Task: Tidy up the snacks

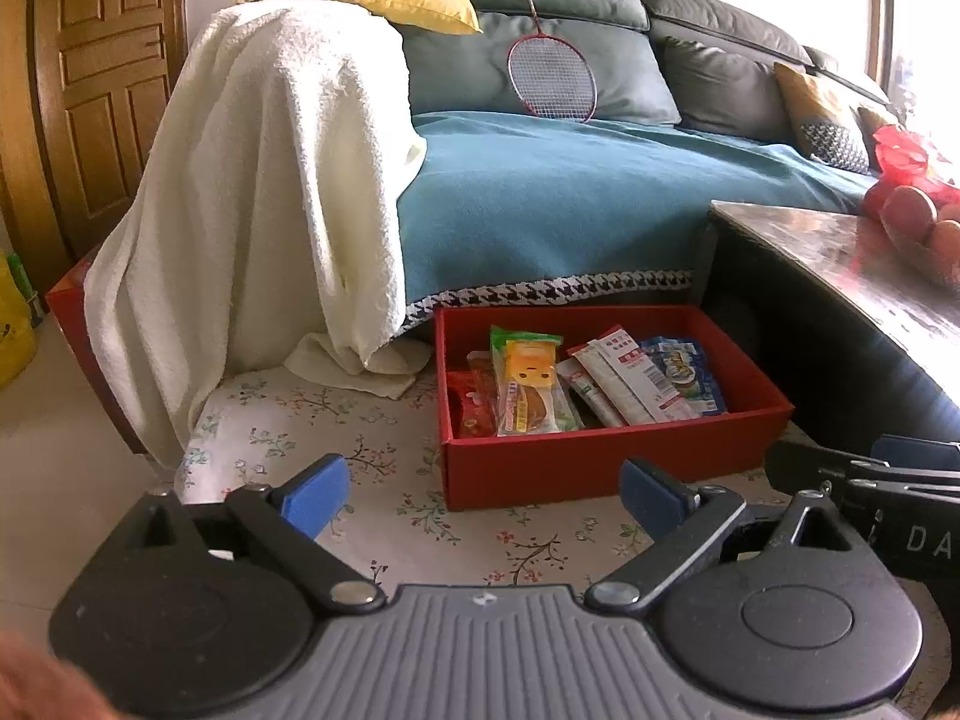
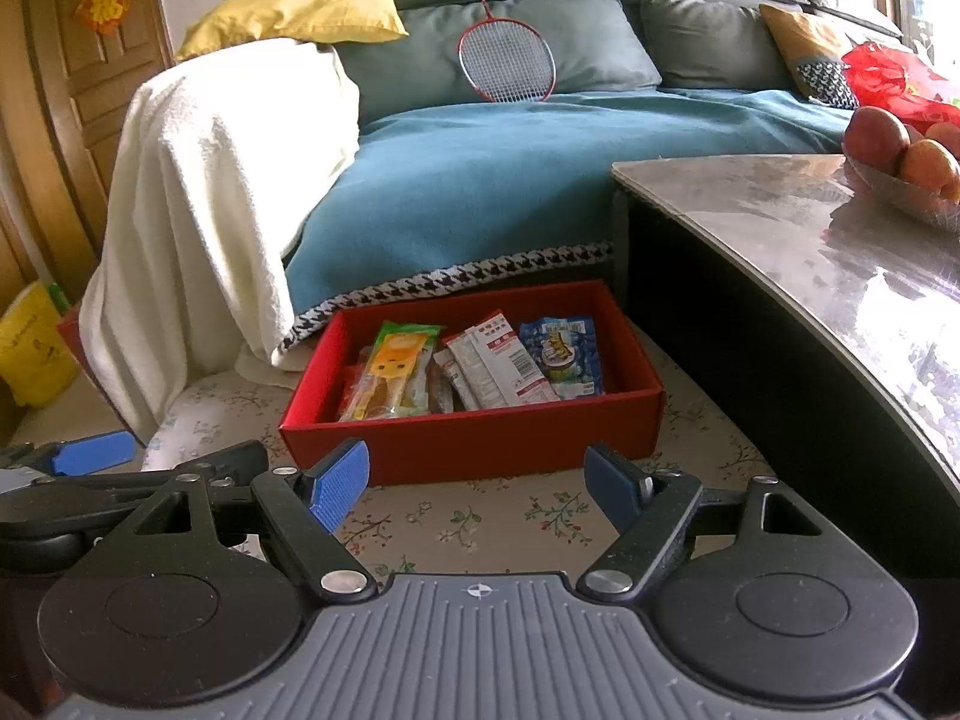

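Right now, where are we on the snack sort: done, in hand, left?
Done: the snack packets lie together inside the red box on the floral cloth. In hand: nothing; the left gripper and right gripper are both open and empty, short of the box. Left: no loose snacks show on the cloth, so it looks close to finished.

Daylight from the blown-out window at upper right, washing out that corner in both views. Glare streaks on the glossy grey stone tabletop. White fluffy towel brightly lit, near overexposed. Shadow under the table's dark side panel. Strong fisheye bending at edges; brown wooden door curves. Centre sharp, corners vignetted black.
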Motion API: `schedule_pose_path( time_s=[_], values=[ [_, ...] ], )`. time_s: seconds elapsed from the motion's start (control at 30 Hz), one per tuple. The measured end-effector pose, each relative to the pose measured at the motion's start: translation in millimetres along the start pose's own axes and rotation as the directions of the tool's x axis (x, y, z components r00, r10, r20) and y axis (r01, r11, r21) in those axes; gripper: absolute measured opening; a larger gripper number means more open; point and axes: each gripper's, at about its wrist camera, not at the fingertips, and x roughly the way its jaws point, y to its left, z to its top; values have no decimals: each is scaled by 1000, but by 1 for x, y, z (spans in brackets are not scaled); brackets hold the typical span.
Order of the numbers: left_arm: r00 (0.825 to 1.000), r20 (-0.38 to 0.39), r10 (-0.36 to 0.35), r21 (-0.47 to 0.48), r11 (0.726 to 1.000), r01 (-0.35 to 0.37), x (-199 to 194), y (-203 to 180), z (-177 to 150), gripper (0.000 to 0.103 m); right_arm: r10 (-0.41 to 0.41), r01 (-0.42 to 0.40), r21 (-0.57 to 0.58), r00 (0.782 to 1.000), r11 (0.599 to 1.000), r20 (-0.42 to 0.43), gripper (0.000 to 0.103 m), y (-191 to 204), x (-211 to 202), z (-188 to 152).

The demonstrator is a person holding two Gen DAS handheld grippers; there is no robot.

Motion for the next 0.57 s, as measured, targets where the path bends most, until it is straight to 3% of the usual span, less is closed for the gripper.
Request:
schedule_pose_path(
  time_s=[0.57],
  values=[
    [1000, 16, 17, 12, 1000, -17, -1, -1, -1, 93, 2, -2, 1, 1000, 1000, -6, 85, 0, 1, 0]
  ],
)
